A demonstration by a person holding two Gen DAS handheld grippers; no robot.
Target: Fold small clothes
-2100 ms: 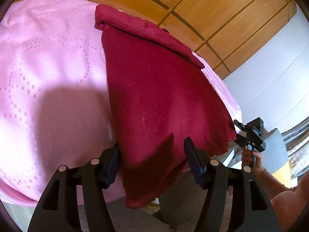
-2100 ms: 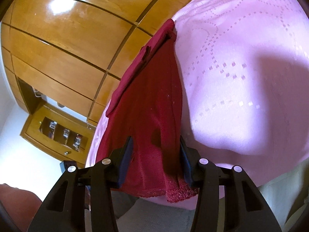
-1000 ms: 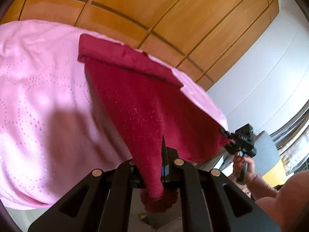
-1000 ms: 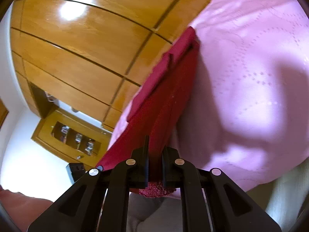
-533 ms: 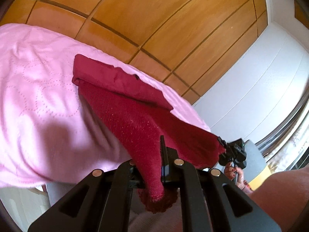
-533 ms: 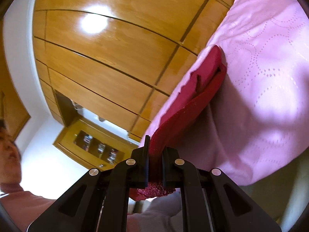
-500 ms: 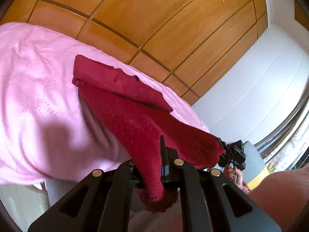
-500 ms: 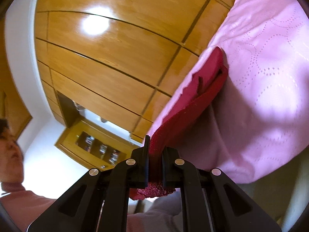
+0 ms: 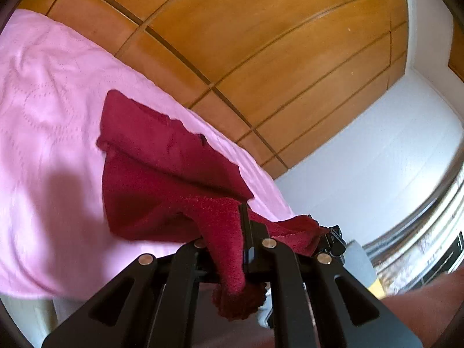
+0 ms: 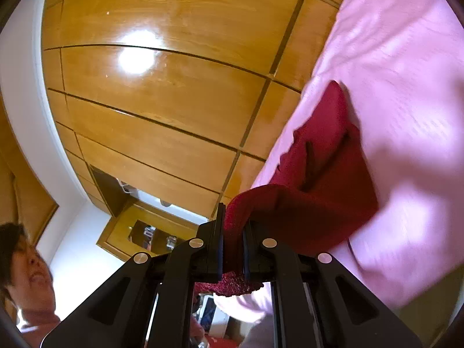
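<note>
A dark red knitted garment lies partly on the pink bedspread, its far end folded over in a thick band. My left gripper is shut on one near corner, and the cloth bunches below the jaws. The right gripper shows at the right of the left wrist view, holding the other near corner. In the right wrist view the right gripper is shut on the red garment, whose near edge is lifted off the bedspread and arches forward toward the far fold.
A wooden panelled wardrobe rises behind the bed. A white wall and a window lie to the right. A person appears at the lower left of the right wrist view, with a wooden shelf niche behind.
Both grippers, open around the garment's near edge two seconds ago, closed on its corners. They have since lifted the near edge up and forward, so the cloth now arches over itself.
</note>
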